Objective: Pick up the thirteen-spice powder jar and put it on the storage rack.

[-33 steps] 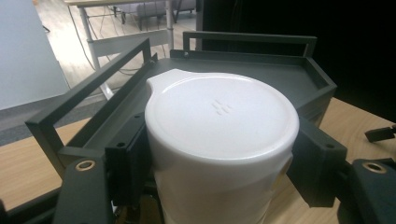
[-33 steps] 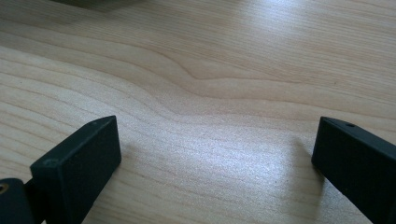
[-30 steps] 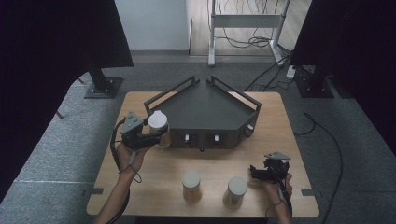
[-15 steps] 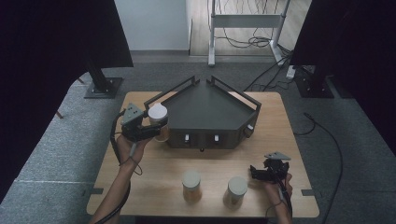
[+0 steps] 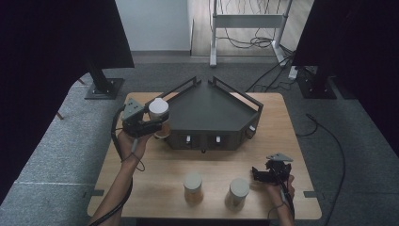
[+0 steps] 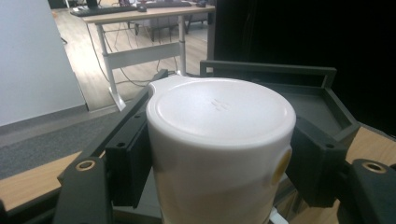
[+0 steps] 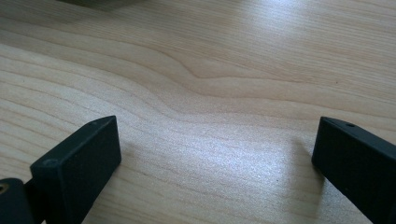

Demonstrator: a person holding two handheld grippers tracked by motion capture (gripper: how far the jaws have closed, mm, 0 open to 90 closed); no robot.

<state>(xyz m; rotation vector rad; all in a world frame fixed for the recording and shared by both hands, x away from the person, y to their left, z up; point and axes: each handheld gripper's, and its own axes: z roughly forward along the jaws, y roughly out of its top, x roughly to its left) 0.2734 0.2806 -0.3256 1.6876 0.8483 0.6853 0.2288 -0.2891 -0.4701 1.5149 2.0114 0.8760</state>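
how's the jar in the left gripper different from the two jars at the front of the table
The held jar is clamped between the left gripper jaws, beside the dark tray; the two front jars stand free on the table. The held jar sits at the tray's left edge; the others stand near the open right gripper. All have white lids.

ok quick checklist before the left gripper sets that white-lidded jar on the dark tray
1. Grip: left gripper jaws press both sides of the white-lidded jar - ok.
2. Jar upright, lid level - ok.
3. Jar clear of the tray rail: it sits at the left edge of the dark tray; height above the rail - cannot tell.
4. Landing spot on the tray floor bare - ok.
5. Right gripper open, off near the front right of the table, away from the path - ok.
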